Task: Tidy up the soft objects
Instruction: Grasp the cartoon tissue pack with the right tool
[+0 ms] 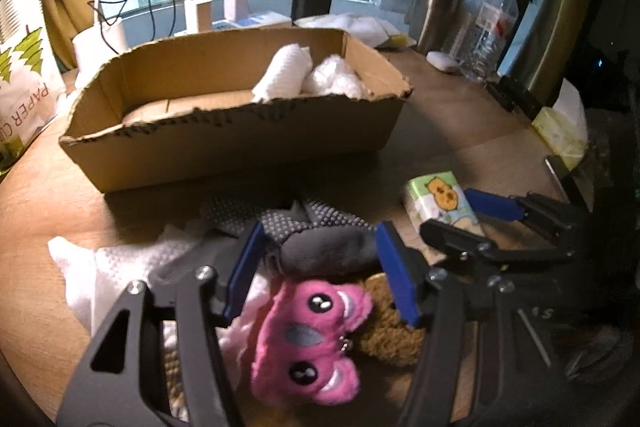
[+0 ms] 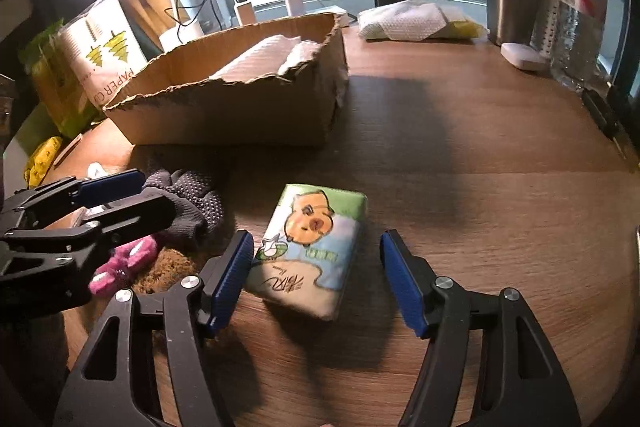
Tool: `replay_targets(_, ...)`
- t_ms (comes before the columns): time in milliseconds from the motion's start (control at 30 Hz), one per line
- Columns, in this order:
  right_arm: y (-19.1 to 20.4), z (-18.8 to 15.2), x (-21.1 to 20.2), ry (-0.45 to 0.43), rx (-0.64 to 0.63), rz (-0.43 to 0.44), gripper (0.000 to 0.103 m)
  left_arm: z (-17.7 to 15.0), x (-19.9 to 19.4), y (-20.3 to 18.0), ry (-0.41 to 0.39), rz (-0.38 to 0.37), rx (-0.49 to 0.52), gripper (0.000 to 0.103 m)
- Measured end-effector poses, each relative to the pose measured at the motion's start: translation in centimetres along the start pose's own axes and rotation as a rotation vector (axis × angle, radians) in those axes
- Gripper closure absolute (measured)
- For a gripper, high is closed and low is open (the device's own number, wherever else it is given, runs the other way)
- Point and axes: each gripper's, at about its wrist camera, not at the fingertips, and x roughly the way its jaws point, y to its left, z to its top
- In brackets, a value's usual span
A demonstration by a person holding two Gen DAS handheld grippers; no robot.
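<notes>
A torn cardboard box (image 1: pixel 224 143) (image 2: pixel 224 119) stands on the wooden table with white paper towels (image 1: pixel 286 75) inside. My left gripper (image 1: pixel 320 251) is open with its blue pads either side of a grey dotted glove (image 1: pixel 320 245) that lies over a pink plush toy (image 1: pixel 312 343), a brown fuzzy item (image 1: pixel 392 335) and a white paper towel (image 1: pixel 112 267). My right gripper (image 2: pixel 316 267) is open around a cartoon-printed tissue pack (image 2: pixel 312 247) (image 1: pixel 440 203) lying flat on the table. The left gripper also shows in the right wrist view (image 2: pixel 120 195).
A paper cup bag (image 1: pixel 24 75) stands left of the box. A steel tumbler (image 1: pixel 436 11), water bottle (image 1: pixel 490 27), small white case (image 1: pixel 440 61) and tissue packs (image 2: pixel 412 19) sit behind at the right. A tissue box (image 1: pixel 560 131) is at the right edge. Chargers and cables line the window sill.
</notes>
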Motion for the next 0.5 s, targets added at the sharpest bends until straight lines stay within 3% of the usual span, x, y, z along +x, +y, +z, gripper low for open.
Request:
replay_targets(100,-0.6,-0.1,0.0,0.003,0.009,0.000,0.042,0.3,0.7,-0.5,0.015,0.002,0.004,0.032)
replay_targets(400,-0.9,-0.2,-0.3,-0.003,0.006,0.020,0.053,0.8,2.3,-1.5,0.058,0.054,0.043,0.032)
replay_targets(500,-0.9,-0.3,-0.4,-0.006,0.006,0.020,0.053,0.8,2.7,-2.1,0.068,0.074,0.079,0.027)
